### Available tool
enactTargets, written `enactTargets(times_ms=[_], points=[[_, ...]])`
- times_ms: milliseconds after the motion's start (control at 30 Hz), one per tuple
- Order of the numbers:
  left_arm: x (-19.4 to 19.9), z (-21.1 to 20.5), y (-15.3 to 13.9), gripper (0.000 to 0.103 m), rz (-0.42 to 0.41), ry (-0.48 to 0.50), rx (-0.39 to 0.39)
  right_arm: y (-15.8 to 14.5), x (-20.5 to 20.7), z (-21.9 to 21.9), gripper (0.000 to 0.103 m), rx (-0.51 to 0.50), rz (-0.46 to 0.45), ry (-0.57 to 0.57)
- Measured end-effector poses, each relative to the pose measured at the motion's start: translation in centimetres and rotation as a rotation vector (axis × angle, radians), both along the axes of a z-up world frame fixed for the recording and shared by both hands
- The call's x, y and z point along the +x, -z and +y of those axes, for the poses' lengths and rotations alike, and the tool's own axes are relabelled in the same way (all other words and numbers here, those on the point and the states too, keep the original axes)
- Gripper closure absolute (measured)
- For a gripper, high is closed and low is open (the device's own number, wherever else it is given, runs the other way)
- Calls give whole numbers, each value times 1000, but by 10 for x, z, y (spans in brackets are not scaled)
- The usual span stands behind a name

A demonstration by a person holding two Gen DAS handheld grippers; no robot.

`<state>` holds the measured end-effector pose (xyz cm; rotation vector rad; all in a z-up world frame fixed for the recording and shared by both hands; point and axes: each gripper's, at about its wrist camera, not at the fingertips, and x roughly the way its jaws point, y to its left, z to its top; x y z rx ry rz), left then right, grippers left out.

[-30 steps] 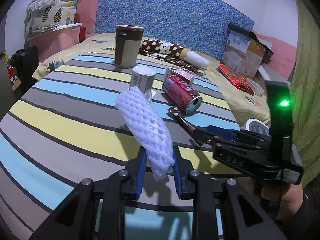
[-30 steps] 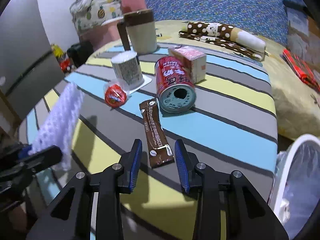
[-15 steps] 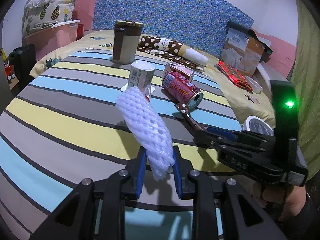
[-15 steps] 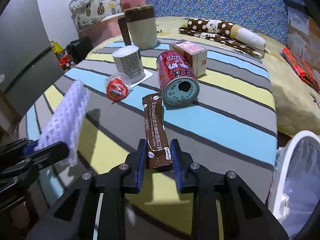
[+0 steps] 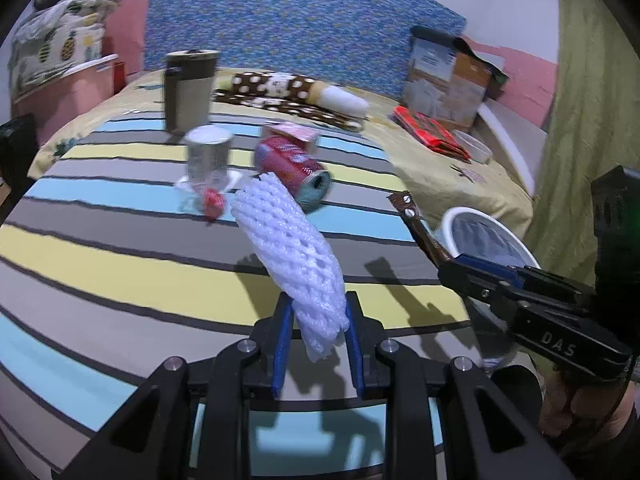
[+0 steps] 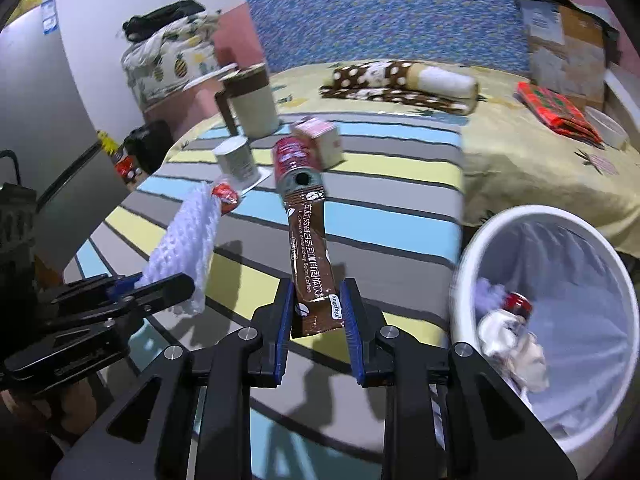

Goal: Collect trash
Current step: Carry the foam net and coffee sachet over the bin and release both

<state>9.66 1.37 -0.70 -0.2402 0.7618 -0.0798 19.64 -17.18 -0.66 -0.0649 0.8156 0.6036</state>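
Task partly done. Left to right: the left gripper [image 5: 316, 344] is clenched on a white foam net [image 5: 290, 256], held up clear of the striped table [image 5: 100, 264]; the right gripper [image 6: 316, 334] is clenched on a brown coffee sachet [image 6: 310, 258], also lifted off the table; the white bin [image 6: 472, 248] stands just beside the table's right edge. The bin already holds some crumpled scraps and a small red item, so earlier pieces appear collected. Neither held piece is over the bin opening yet. Left on the table, judging from both views: a small red-topped cup [image 6: 225, 195], a white paper cup [image 6: 236, 159], a red can [image 6: 294, 164] on its side and a small pink carton [image 6: 320, 140]; the large lidded mug [image 6: 250, 102] behind may not be trash. Change against 1.0 s ago: the sachet then lay flat on the table between the right gripper's open jaws; 0.5 s ago the jaws had closed on it; now it is raised and the bin fills far more of the right view. The foam net was gripped throughout.
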Motion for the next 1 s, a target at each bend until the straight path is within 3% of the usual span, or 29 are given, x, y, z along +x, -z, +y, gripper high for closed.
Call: enactTargets(times_ms=[667,1000], points=[[42,-108,-15,77,-33,285,12,2,5,-105,77,22,9,282],[65,-155,-14,77,-29,400,20,11,11,-131,76,24,44,349]])
